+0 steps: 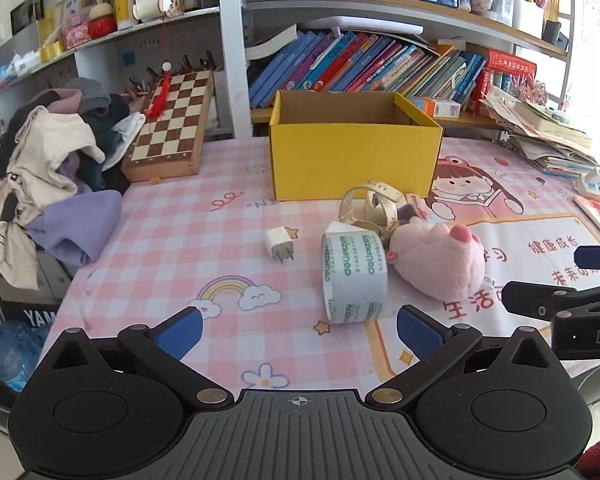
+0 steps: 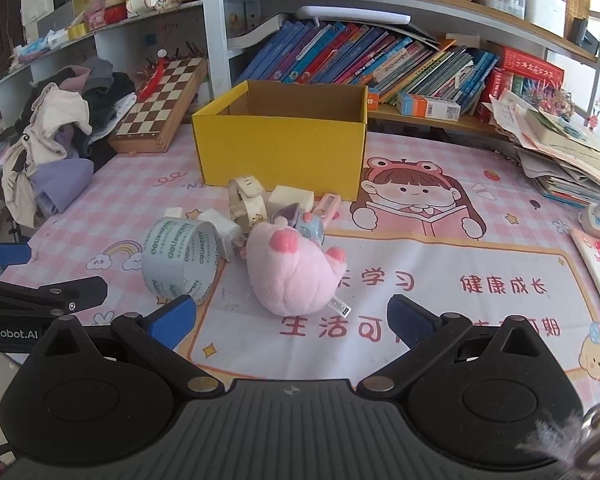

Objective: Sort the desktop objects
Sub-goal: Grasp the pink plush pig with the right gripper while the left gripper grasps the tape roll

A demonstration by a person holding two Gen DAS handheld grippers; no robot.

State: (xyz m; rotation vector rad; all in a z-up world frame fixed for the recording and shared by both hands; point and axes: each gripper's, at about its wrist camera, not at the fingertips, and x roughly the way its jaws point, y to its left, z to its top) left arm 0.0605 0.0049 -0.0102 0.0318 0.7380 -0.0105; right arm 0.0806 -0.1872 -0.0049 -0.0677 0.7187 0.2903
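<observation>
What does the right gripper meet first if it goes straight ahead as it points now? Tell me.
Most likely the pink plush toy. The right gripper is open and empty, and the toy lies on the table mat directly ahead between its fingers. The yellow cardboard box stands farther back. Depth is hard to judge here.

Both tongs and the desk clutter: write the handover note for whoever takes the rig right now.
Left tongs: open, empty, low over the mat, facing the tape roll.
Right tongs: open, empty, facing the pink plush.
Yellow box: stands behind the clutter; its floor is out of view.
On the mat in front of the box: tape roll, plush, white charger plug, cream watch, small trinkets behind the plush.
Done: nothing visibly sorted.
Left: every loose item.
</observation>
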